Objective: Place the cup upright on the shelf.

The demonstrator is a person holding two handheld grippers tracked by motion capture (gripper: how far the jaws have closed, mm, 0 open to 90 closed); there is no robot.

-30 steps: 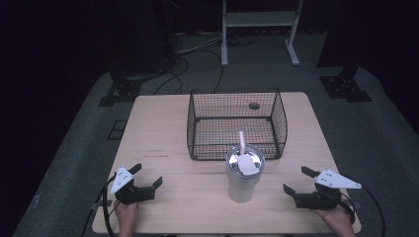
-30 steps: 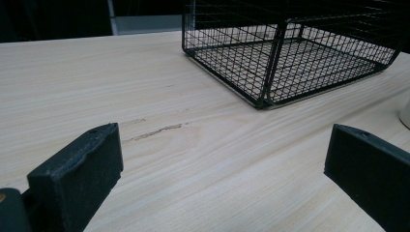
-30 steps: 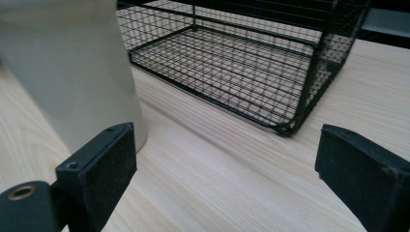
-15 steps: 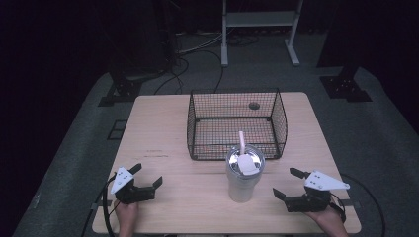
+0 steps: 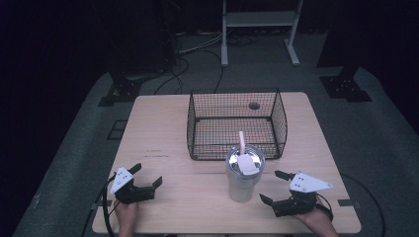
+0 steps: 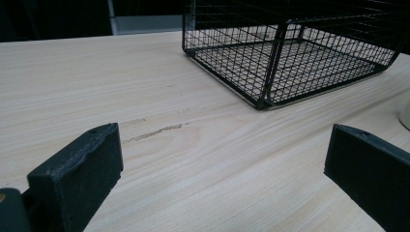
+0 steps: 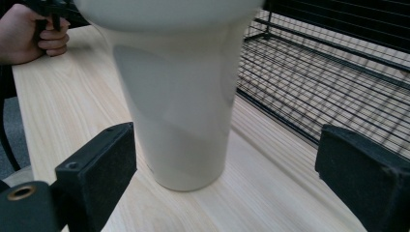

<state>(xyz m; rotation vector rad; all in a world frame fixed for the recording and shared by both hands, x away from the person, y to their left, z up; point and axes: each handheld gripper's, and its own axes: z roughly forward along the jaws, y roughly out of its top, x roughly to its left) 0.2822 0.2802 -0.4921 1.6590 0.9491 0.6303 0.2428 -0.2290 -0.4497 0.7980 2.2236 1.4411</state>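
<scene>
A cream tumbler (image 5: 243, 176) with a clear lid and a pale straw stands upright on the wooden table (image 5: 188, 143), just in front of a black wire basket (image 5: 235, 123). My right gripper (image 5: 274, 186) is open a short way to the tumbler's right, jaws pointing at it; its own view has the tumbler's tapered body (image 7: 180, 101) close ahead, slightly left of centre between the jaws. My left gripper (image 5: 146, 176) is open near the table's front left, with bare wood between its jaws. The basket's near corner (image 6: 270, 63) lies beyond them.
A small dark round thing (image 5: 254, 105) lies by the basket's far wall; I cannot tell whether inside or behind. Past the table are cables, dark stand feet (image 5: 120, 92) and a white frame (image 5: 259, 29). The other hand (image 7: 34, 34) holds its gripper beyond the tumbler.
My right gripper has moved left toward the tumbler, closing most of the distance. The left gripper and the tumbler have stayed put.
</scene>
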